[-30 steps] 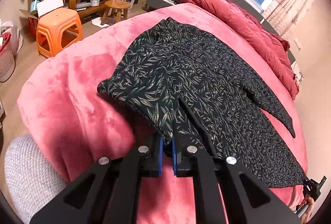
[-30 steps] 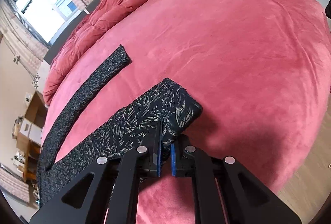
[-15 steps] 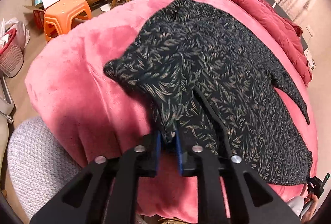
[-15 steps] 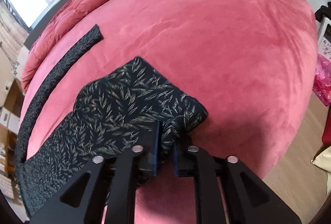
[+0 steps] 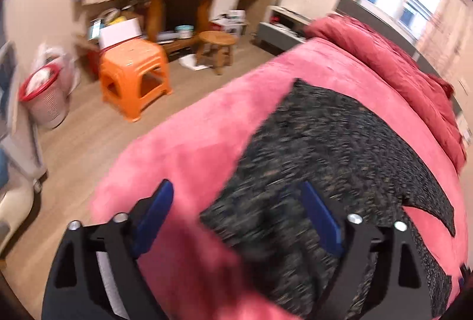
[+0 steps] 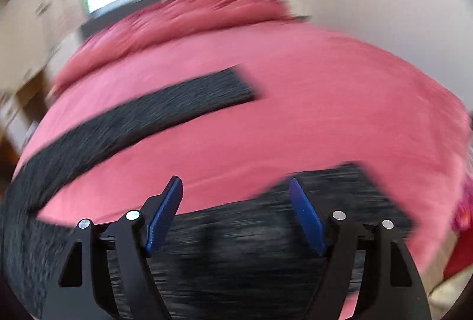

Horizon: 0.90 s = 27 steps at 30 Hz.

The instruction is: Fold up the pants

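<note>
The black leaf-print pants (image 5: 340, 148) lie flat on the pink bed (image 5: 192, 136). My left gripper (image 5: 236, 190) is open and empty, just above the near waist corner of the pants. In the right wrist view one pant leg (image 6: 142, 119) stretches across the bed and the other leg's end (image 6: 340, 196) lies under my right gripper (image 6: 235, 184), which is open and empty. Both views are motion-blurred.
A red quilt (image 5: 399, 68) is bunched along the bed's far side. On the floor to the left stand an orange plastic stool (image 5: 134, 77), a small wooden stool (image 5: 217, 48), a laundry basket (image 5: 44, 95) and a cluttered wooden desk (image 5: 177, 3).
Both grippers have opened and let go of the pants, which now lie on the bed. Both have lifted and tilted up; the views are blurred.
</note>
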{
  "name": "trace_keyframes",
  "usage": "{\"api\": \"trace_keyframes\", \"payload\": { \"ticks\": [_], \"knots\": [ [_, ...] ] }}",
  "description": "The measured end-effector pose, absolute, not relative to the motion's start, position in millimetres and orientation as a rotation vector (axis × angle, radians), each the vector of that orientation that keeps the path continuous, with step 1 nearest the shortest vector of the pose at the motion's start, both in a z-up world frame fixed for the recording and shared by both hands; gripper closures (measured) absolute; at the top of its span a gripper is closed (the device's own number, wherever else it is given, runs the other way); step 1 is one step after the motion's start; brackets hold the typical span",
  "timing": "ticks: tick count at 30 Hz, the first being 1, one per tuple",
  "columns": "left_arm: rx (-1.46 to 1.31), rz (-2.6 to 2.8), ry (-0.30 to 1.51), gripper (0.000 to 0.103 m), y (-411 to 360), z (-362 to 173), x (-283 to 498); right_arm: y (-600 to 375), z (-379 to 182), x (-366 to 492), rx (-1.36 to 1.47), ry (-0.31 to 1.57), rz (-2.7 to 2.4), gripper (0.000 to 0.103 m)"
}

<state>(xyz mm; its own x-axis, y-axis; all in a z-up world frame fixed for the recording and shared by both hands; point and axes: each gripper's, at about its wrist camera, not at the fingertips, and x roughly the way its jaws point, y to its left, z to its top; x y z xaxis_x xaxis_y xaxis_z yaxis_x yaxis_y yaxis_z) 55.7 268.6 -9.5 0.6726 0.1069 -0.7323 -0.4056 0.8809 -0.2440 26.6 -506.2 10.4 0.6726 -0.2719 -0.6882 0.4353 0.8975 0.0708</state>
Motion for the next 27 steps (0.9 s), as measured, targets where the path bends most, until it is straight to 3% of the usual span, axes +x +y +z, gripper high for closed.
{"api": "trace_keyframes", "payload": {
  "ticks": [7, 14, 17, 27],
  "knots": [
    [-0.268, 0.186, 0.762, 0.005, 220, 10, 137, -415, -36, 91, 0.050, 0.811, -0.223, 0.027],
    [-0.125, 0.145, 0.737, 0.004, 185, 17, 214, -403, -56, 92, 0.002, 0.816, -0.214, 0.027],
    [-0.118, 0.140, 0.764, 0.004, 182, 10, 246, -405, -64, 98, 0.044, 0.831, -0.229, 0.019],
    [0.041, 0.171, 0.747, 0.004, 176, -5, 320, -408, -74, 110, 0.082, 0.853, -0.241, 0.012]
  ]
}}
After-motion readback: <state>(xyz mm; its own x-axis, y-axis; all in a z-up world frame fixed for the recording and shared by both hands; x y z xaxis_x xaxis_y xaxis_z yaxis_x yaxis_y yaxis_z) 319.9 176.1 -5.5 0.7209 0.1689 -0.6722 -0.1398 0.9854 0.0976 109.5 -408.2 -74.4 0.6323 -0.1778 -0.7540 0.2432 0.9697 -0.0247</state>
